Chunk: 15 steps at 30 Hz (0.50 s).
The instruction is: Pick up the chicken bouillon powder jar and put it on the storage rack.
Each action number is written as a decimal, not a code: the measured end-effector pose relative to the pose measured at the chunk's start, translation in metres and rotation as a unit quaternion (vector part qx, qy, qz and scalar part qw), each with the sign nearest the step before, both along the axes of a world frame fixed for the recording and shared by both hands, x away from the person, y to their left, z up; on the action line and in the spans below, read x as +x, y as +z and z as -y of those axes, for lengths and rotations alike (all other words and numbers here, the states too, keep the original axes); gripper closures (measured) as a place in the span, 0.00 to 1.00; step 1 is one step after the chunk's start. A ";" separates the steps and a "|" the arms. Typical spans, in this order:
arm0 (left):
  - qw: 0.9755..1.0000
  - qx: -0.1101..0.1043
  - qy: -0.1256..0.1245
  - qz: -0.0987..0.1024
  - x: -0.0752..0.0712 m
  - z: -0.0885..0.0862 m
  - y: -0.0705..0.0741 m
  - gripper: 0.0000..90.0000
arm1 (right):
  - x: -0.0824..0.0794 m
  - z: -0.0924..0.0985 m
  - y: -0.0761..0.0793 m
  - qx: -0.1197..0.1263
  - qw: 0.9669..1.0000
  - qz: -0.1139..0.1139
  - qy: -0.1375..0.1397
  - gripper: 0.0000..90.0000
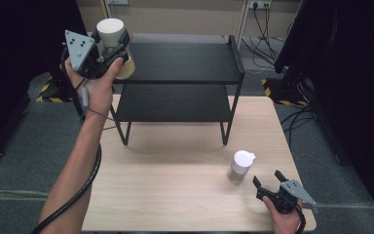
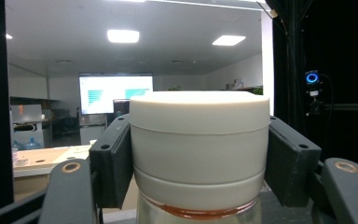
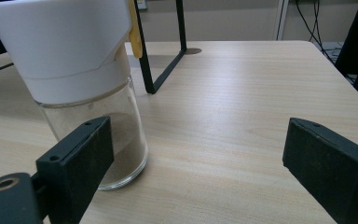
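My left gripper (image 1: 111, 45) is raised at the far left, beside the top shelf of the black rack (image 1: 185, 63). It is shut on the cream lid of a glass jar (image 1: 111, 33). In the left gripper view both black pads press the jar's lid (image 2: 199, 140) from either side, and a reddish ring shows under it. A second glass jar (image 1: 241, 166) with a white pour-spout cap stands on the table at the right. My right gripper (image 1: 268, 180) rests open just right of it; in the right gripper view the jar (image 3: 81, 84) sits by the left jaw, outside the gap.
The black two-tier rack stands at the back of the light wooden table (image 1: 175, 195). Cables and dark equipment stands (image 1: 302, 58) line the floor to the right. A dark curtain hangs at the left.
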<state>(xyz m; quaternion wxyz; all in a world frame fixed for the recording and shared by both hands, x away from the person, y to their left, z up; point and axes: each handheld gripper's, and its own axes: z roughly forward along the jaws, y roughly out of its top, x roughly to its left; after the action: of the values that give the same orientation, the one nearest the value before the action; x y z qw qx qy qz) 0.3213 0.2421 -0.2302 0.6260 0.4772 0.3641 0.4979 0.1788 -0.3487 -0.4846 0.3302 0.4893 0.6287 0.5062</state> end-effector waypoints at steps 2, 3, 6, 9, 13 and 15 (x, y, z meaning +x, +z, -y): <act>1.000 0.000 0.002 -0.002 0.004 0.000 0.001 0.38 | 0.000 0.000 0.000 0.000 1.000 0.000 0.000 0.10; 1.000 0.001 0.003 -0.004 0.006 0.000 0.001 0.38 | 0.000 0.000 0.000 0.001 1.000 0.000 0.000 0.10; 1.000 0.003 0.007 -0.008 0.012 0.001 0.002 0.38 | 0.000 0.000 0.000 0.001 1.000 0.000 0.000 0.10; 1.000 0.006 0.010 -0.012 0.017 0.001 0.004 0.38 | 0.000 0.000 0.000 0.002 1.000 0.000 0.000 0.10; 1.000 0.009 0.013 -0.018 0.024 0.001 0.006 0.38 | 0.000 0.000 0.000 0.002 1.000 -0.001 0.000 0.10; 1.000 0.008 0.014 -0.020 0.025 0.000 0.007 0.38 | 0.000 0.000 0.000 0.002 1.000 -0.001 0.000 0.10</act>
<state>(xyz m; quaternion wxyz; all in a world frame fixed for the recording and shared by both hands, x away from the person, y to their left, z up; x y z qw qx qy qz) 0.3467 0.2419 -0.2231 0.6074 0.4872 0.3791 0.4999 0.1791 -0.3491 -0.4845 0.3286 0.4902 0.6283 0.5069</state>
